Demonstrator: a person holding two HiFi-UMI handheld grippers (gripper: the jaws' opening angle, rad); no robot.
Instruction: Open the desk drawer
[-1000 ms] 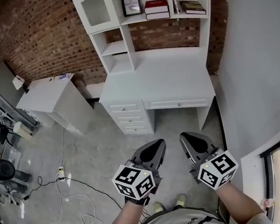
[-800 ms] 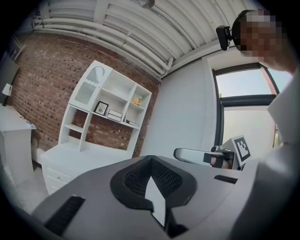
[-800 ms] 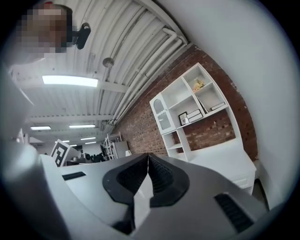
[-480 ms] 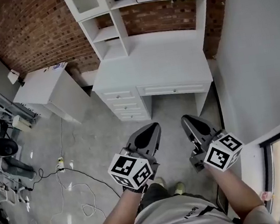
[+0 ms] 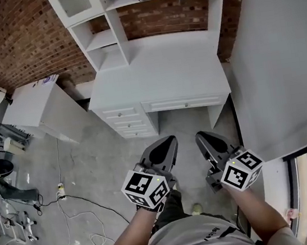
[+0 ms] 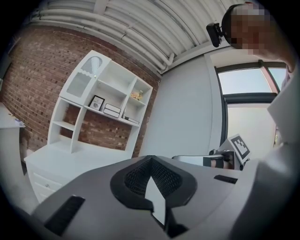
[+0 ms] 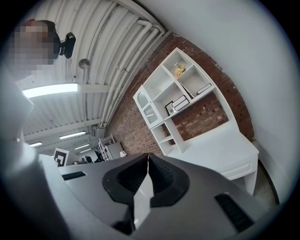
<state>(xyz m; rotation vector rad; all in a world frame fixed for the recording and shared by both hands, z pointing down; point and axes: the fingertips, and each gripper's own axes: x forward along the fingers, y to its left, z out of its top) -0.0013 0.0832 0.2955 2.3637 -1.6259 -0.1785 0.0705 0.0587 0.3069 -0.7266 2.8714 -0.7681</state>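
Well, neither of my tools carries anything. The left gripper [image 5: 168,145] has its jaws clenched tip to tip on empty air. The right gripper [image 5: 203,140] is the same, its dark ribbed pads pressed together with nothing between them. Both point level, out over the grey concrete floor [image 5: 92,167], toward the white-painted desk [image 5: 137,87] that stands against the red brick wall [image 5: 11,37].

What I am after is the wide, shallow white drawer [image 5: 186,104] just under the worktop [image 5: 167,60], above the knee space. It is fully closed, flush with the desk's front. Its long axis runs left to right across my view, square to the way my jaws point. Its small round knob [image 5: 184,104] sits in the middle of the face. To its left is a stack of three small white drawers [image 5: 125,124], also closed.

The wide drawer lies straight ahead and well apart from both grippers, with floor between. The knob falls almost on the line between my two grippers, a shade nearer the right one, so I judge the right hand better placed to take it. As I see it, the jaws must part, go forward to the face and close on the knob. Then they pull straight back toward me, across the drawer's long axis.
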